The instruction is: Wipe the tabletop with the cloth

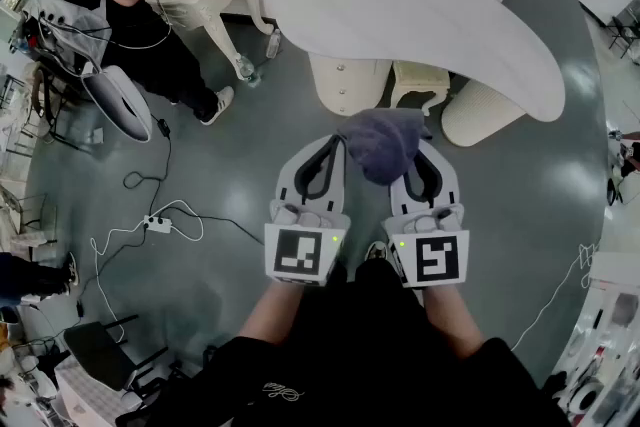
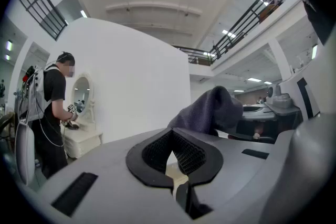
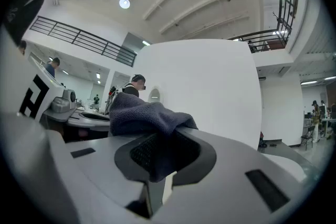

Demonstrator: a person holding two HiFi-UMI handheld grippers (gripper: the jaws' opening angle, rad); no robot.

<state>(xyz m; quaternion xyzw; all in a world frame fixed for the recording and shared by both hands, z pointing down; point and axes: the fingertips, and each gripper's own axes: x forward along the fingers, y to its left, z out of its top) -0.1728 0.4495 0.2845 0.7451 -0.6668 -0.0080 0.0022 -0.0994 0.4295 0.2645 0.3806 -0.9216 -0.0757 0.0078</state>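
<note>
At ten o'clock from the operator a second person [image 1: 112,3] works at a dresser, well apart. At nine o'clock a power strip [image 1: 157,224] and loose cable [image 1: 120,237] lie on the floor; a sidestep that way risks a snag or trip. The left gripper [image 2: 173,152] has its jaws together with nothing between the pads. Its tip sits just beside the cloth [image 1: 383,143], so any swing inward could catch the fabric and tug it free. The cloth is bunched and rides at twelve o'clock ahead of both grippers, over bare floor and short of the tabletop [image 1: 430,25]. The right gripper [image 3: 160,155] is clamped on the cloth, with fabric filling the space between its pads. Most of the cloth, however, spills outside the jaws. In my judgement the main risk is loss of hold: one bunched pinch may slip under wiping drag, or drop the cloth to the floor before it reaches the surface. The tabletop's curved edge at twelve o'clock could also strike the jaws on approach.
</note>
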